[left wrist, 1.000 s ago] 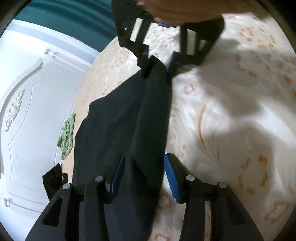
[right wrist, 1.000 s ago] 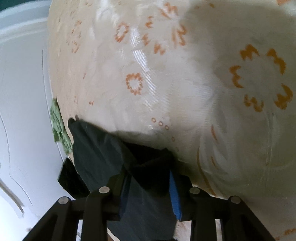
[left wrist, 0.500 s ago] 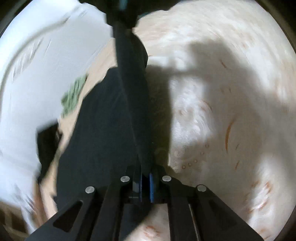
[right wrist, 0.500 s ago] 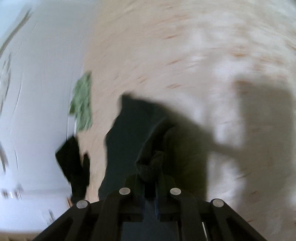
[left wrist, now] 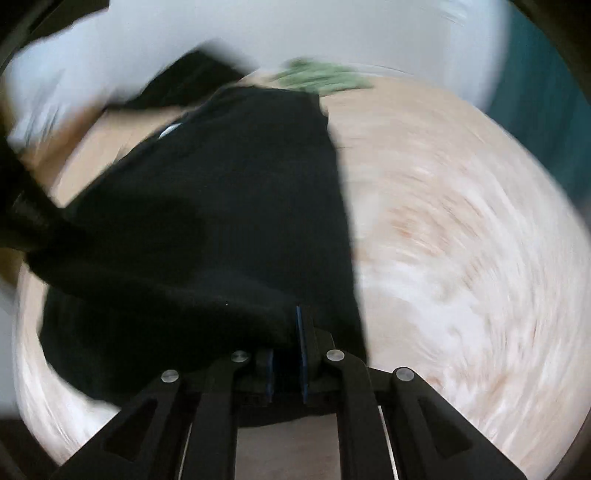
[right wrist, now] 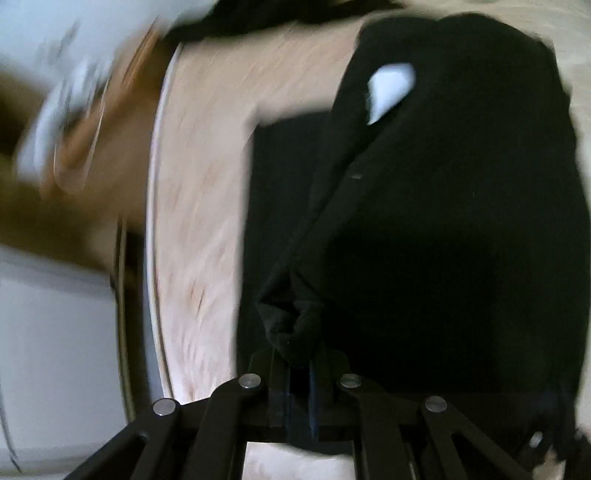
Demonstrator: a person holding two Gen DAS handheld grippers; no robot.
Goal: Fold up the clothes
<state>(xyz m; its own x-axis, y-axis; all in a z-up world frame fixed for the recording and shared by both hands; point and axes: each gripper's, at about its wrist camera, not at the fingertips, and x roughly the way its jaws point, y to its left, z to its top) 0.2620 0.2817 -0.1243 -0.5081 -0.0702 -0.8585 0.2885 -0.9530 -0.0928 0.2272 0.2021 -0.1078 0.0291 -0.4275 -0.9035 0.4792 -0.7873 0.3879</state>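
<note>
A black garment [left wrist: 221, 229] hangs stretched over a cream bedspread [left wrist: 461, 258] with orange motifs. My left gripper [left wrist: 286, 354] is shut on one bunched edge of it, blue pads pressed against the cloth. In the right wrist view the same black garment [right wrist: 443, 229] fills the right half, and my right gripper [right wrist: 299, 373] is shut on a rolled-up corner of it. A white label [right wrist: 391, 88] shows on the garment near the top. Both views are blurred by motion.
A green cloth [left wrist: 321, 79] and another dark piece [left wrist: 188, 83] lie at the bed's far edge by a white panelled wall [left wrist: 332, 29]. The bed's edge [right wrist: 155, 221] runs down the left of the right wrist view, with brown floor [right wrist: 55, 221] beyond.
Both grippers closed on the black garment, then lifted and swung it across the bed while rolling about a quarter turn. The wall and green cloth went from the left side to the top.
</note>
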